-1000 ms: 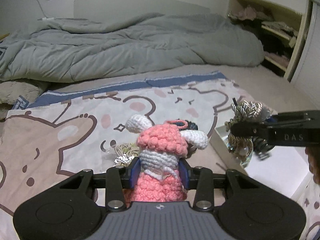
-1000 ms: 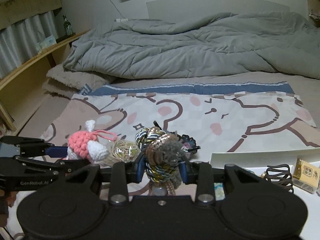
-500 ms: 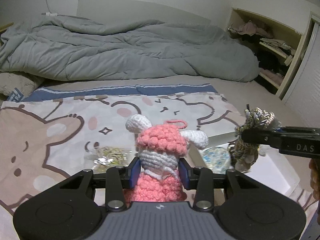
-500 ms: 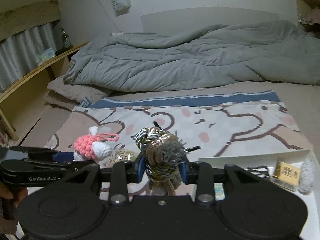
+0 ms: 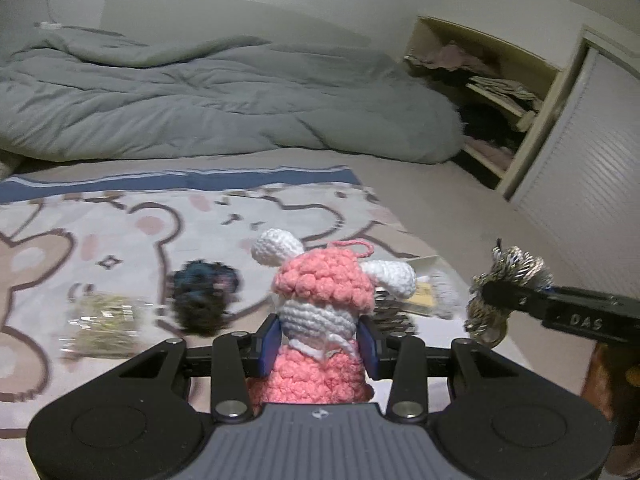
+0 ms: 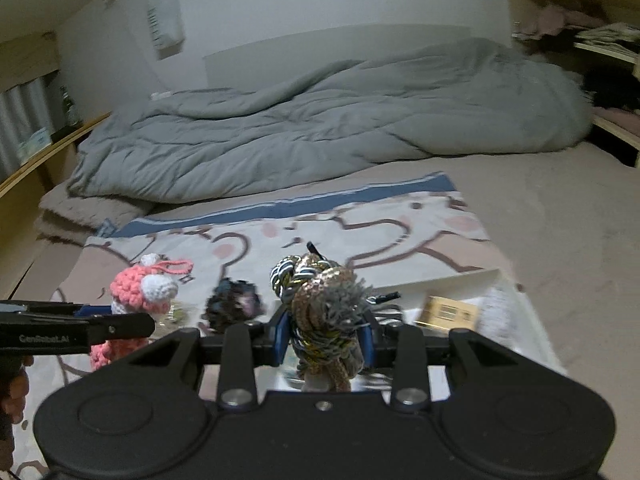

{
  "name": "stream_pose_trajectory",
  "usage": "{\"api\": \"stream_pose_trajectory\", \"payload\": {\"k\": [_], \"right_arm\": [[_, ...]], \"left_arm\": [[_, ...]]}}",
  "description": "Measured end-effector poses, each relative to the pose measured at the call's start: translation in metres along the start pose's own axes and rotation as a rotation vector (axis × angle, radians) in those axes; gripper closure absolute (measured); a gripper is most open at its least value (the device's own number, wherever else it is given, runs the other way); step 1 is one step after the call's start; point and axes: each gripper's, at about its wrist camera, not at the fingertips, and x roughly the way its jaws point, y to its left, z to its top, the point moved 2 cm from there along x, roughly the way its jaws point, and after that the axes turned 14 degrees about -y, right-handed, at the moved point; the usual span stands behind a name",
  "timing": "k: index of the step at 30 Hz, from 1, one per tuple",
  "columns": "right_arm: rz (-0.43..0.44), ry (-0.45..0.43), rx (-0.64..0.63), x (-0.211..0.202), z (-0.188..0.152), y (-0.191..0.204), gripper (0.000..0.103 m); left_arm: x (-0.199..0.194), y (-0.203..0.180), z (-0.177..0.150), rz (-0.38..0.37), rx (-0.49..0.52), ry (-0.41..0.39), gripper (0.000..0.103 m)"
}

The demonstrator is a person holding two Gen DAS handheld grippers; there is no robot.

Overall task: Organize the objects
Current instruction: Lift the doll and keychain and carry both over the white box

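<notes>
My left gripper (image 5: 318, 344) is shut on a pink and white crochet bunny (image 5: 320, 312), held above the bed; the bunny also shows at the left of the right wrist view (image 6: 136, 296). My right gripper (image 6: 322, 340) is shut on a knotted gold and silver cord bundle (image 6: 324, 316), seen at the right of the left wrist view (image 5: 500, 300). A white tray (image 6: 516, 320) lies under and right of the cord bundle, holding a yellow box (image 6: 448, 312) and a black hair claw (image 6: 384, 312).
A dark scrunchie (image 5: 204, 296) and a clear packet of gold bits (image 5: 100, 320) lie on the bear-print blanket (image 5: 120, 232). A grey duvet (image 5: 200, 100) is piled at the back. Open shelves (image 5: 492, 92) stand at the right.
Both grippers have swung to the right with their loads still held. The tray and its contents now sit right in front of them, and the scrunchie has come into view on the blanket.
</notes>
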Motion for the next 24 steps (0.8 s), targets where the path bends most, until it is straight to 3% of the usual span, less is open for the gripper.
{"api": "stream_pose_trajectory", "payload": {"k": [6,13,24], "right_arm": [[-0.048,0.011,-0.001,-0.016,-0.013,-0.031,0.067],[-0.093,0.083,-0.065,-0.02,-0.031,-0.055,0.067],[-0.22,0.229,-0.105,-0.019,-0.056,-0.094,0.067]], "left_arm": [[0.018,-0.044,-0.01,-0.062,-0.018,0.013,0.061],[0.047,-0.077,-0.031,-0.095,-0.066,0.073,0.061],[0.091,-0.101,-0.067,-0.138,-0.253,0.178,0.061]]}}
